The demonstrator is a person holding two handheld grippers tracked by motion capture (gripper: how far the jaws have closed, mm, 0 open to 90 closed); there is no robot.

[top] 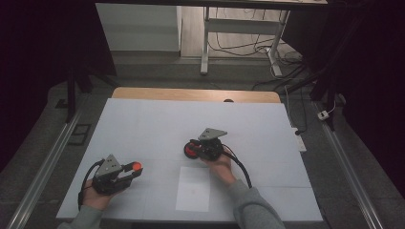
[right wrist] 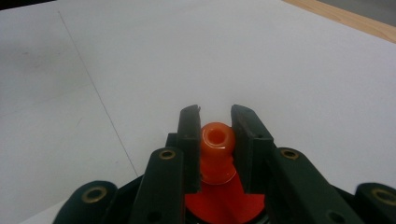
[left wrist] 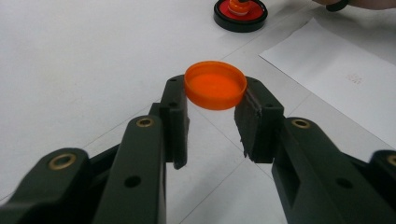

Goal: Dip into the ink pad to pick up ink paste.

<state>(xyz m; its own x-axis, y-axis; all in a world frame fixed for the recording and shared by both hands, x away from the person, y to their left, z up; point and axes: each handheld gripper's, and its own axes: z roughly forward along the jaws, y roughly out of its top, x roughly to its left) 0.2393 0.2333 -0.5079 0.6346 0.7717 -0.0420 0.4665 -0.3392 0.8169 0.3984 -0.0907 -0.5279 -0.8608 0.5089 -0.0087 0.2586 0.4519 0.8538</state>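
While both hands sit parked on the white table (top: 143, 119), the high view shows the left gripper (top: 130, 171) low at the near left with an orange cap (top: 137, 166) at its tips, and the right gripper (top: 198, 149) near the middle, over a round red and black base (top: 190, 151); a white paper sheet (top: 193, 189) lies flat between the two forearms, just in front of the right hand (top: 220, 167). Left gripper view: jaws pinching the orange cap (left wrist: 215, 85) by its rim, open side up, held level and clear of the table; the base (left wrist: 240, 15) sits farther off with an orange nozzle (left wrist: 240, 5) standing up from it, the sheet (left wrist: 336, 79) off to the side. Right gripper view: jaws clamped on the orange nozzle (right wrist: 216, 140) from both sides, its hole facing up, red flared base (right wrist: 219, 203) below and the table surface (right wrist: 280, 60) beyond. My read: this is the capping step, spout held steady by the right, cap ready in the left. Next move likely calls for flipping the cap open side down, carrying it across, lining it up over the nozzle tip and pressing or twisting it on; the right jaws may have to slide lower to make room. Count: one cap, one nozzle, one base, one sheet, two grippers.
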